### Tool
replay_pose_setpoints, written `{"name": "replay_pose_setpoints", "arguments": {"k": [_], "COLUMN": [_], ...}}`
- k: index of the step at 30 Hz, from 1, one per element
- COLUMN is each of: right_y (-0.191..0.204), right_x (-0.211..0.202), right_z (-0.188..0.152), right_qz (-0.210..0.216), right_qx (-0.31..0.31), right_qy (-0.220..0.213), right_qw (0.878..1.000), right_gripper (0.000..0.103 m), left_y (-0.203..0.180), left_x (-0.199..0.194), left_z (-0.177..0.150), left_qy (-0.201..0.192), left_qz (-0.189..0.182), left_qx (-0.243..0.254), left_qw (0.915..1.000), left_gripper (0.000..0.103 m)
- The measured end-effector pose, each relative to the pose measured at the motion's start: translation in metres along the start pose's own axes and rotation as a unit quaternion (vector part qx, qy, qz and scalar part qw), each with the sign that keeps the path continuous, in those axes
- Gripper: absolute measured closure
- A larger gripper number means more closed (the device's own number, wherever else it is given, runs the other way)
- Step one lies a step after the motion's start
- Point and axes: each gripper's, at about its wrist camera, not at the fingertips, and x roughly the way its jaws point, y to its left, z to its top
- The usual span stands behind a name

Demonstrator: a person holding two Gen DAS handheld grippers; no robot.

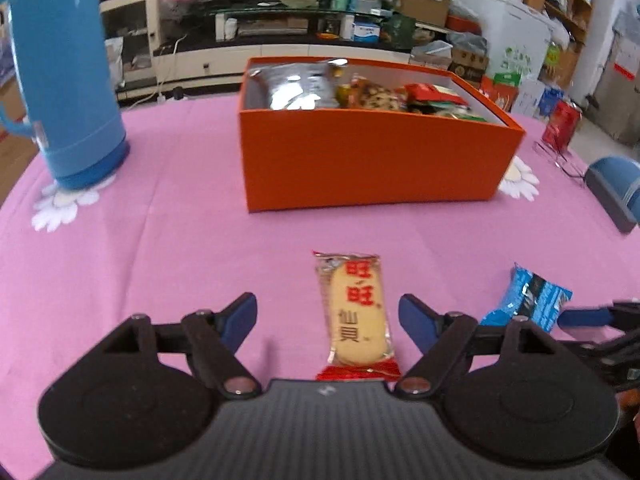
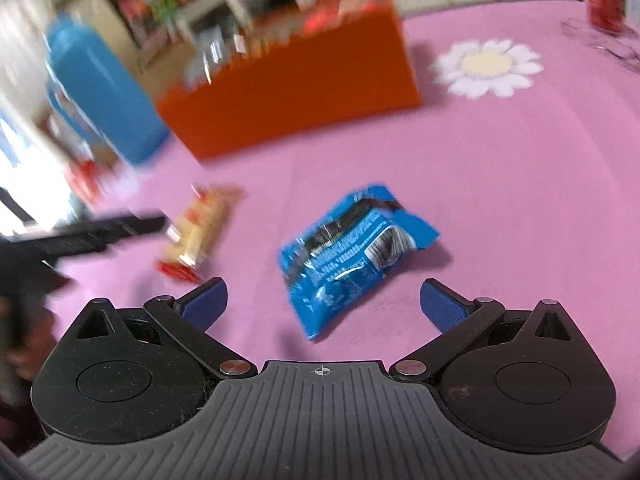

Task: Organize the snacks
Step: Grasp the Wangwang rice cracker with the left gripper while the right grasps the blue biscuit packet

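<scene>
A rice cracker packet (image 1: 357, 312) with red characters lies on the pink tablecloth between the fingers of my open left gripper (image 1: 328, 316). A blue cookie packet (image 2: 352, 252) lies just ahead of my open right gripper (image 2: 324, 304), partly between its fingers; it also shows in the left wrist view (image 1: 528, 298). The orange box (image 1: 376, 160) holds several snack packets and stands further back on the table. The right wrist view is blurred; it shows the cracker (image 2: 198, 232) and the left gripper's finger (image 2: 120, 226) to the left.
A tall blue thermos (image 1: 68, 80) stands at the left of the table. Glasses (image 1: 560, 160), a red packet (image 1: 562, 126) and a grey-blue case (image 1: 616, 188) lie at the right edge. Cluttered shelves stand beyond the table.
</scene>
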Motion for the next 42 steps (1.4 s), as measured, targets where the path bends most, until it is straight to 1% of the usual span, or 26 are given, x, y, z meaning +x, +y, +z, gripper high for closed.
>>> {"name": "replay_pose_setpoints", "arguments": {"k": [1, 2, 5, 7, 8, 10, 12, 13, 14, 19, 20, 21, 22, 23, 24, 25, 26, 28, 31, 33, 35, 37, 38, 39, 40, 42], "right_y": [0.008, 0.014, 0.03, 0.037, 0.038, 0.041, 0.046, 0.046, 0.048, 0.046, 0.047, 0.047, 0.048, 0.049, 0.052, 0.054, 0.053, 0.049, 0.041, 0.037, 0.035, 0.033, 0.035, 0.037, 0.038, 0.038], "right_x": [0.006, 0.013, 0.035, 0.037, 0.035, 0.028, 0.026, 0.027, 0.029, 0.037, 0.038, 0.039, 0.039, 0.04, 0.042, 0.042, 0.04, 0.034, 0.022, 0.017, 0.016, 0.021, 0.022, 0.022, 0.022, 0.022], "right_z": [0.007, 0.014, 0.033, 0.037, 0.036, 0.03, 0.022, 0.02, 0.019, 0.013, 0.012, 0.01, 0.008, 0.006, 0.005, 0.004, 0.005, 0.007, 0.009, 0.007, 0.005, 0.003, 0.001, 0.001, 0.001, 0.001], "right_qz": [-0.012, -0.012, 0.011, 0.027, 0.017, -0.019, -0.038, -0.038, -0.036, -0.033, -0.037, -0.042, -0.048, -0.059, -0.072, -0.078, -0.072, -0.067, -0.066, -0.07, -0.074, -0.076, -0.081, -0.084, -0.084, -0.08], "right_qx": [-0.02, -0.031, -0.058, -0.066, -0.072, -0.09, -0.106, -0.111, -0.116, -0.128, -0.135, -0.143, -0.152, -0.166, -0.182, -0.195, -0.192, -0.181, -0.165, -0.159, -0.157, -0.156, -0.164, -0.168, -0.169, -0.164], "right_qy": [0.0, 0.006, 0.011, -0.005, -0.013, -0.029, -0.04, -0.045, -0.047, -0.037, -0.04, -0.045, -0.051, -0.055, -0.058, -0.061, -0.063, -0.061, -0.069, -0.07, -0.064, -0.051, -0.054, -0.053, -0.052, -0.053], "right_qw": [1.0, 0.999, 0.998, 0.997, 0.997, 0.995, 0.993, 0.992, 0.991, 0.991, 0.989, 0.988, 0.986, 0.983, 0.979, 0.976, 0.977, 0.979, 0.982, 0.982, 0.983, 0.984, 0.982, 0.981, 0.981, 0.982], "right_gripper": [0.01, 0.009, 0.01, 0.01, 0.01, 0.01, 0.012, 0.015, 0.021, 0.022, 0.024, 0.028, 0.029, 0.036, 0.046, 0.055, 0.071, 0.071, 0.071, 0.071, 0.071, 0.07, 0.069, 0.065, 0.064, 0.059], "left_y": [0.003, 0.002, 0.005, 0.003, 0.002, -0.002, -0.01, -0.016, -0.021, -0.034, -0.035, -0.036, -0.038, -0.039, -0.04, -0.041, -0.039, -0.034, -0.027, -0.026, -0.027, -0.029, -0.031, -0.032, -0.034, -0.035], "left_x": [0.003, 0.006, 0.012, 0.014, 0.015, 0.018, 0.025, 0.029, 0.032, 0.048, 0.051, 0.054, 0.054, 0.053, 0.051, 0.049, 0.048, 0.043, 0.037, 0.034, 0.032, 0.032, 0.032, 0.032, 0.031, 0.032], "left_z": [-0.001, 0.001, -0.002, -0.003, -0.003, -0.001, 0.005, 0.007, 0.008, 0.003, 0.001, 0.0, -0.002, -0.002, -0.001, -0.001, -0.001, -0.003, -0.007, -0.01, -0.012, -0.013, -0.013, -0.013, -0.014, -0.015], "left_qy": [-0.002, -0.003, -0.001, 0.0, 0.002, 0.001, 0.003, 0.005, 0.006, 0.021, 0.024, 0.031, 0.026, 0.023, 0.022, 0.022, 0.024, 0.027, 0.034, 0.035, 0.035, 0.035, 0.034, 0.034, 0.033, 0.034], "left_qz": [0.004, 0.008, 0.004, -0.001, -0.003, -0.007, -0.009, -0.009, -0.008, 0.017, 0.019, 0.019, 0.022, 0.016, 0.008, 0.009, 0.009, 0.01, 0.008, 0.022, 0.03, 0.036, 0.041, 0.045, 0.051, 0.053], "left_qx": [0.0, -0.001, -0.004, -0.005, -0.005, -0.002, 0.004, 0.011, 0.017, 0.041, 0.044, 0.047, 0.051, 0.056, 0.058, 0.058, 0.055, 0.046, 0.038, 0.045, 0.052, 0.054, 0.057, 0.06, 0.064, 0.07], "left_qw": [1.0, 1.0, 1.0, 1.0, 1.0, 1.0, 0.9999, 0.9999, 0.9998, 0.9988, 0.9986, 0.9982, 0.9981, 0.998, 0.998, 0.998, 0.9981, 0.9985, 0.9987, 0.9981, 0.9976, 0.9973, 0.997, 0.9966, 0.9961, 0.9956], "left_gripper": [0.021, 0.021, 0.021, 0.02, 0.02, 0.019, 0.019, 0.019, 0.019, 0.02, 0.026, 0.028, 0.029, 0.043, 0.053, 0.061, 0.064, 0.065, 0.065, 0.065, 0.065, 0.061, 0.057, 0.051, 0.036, 0.037]}}
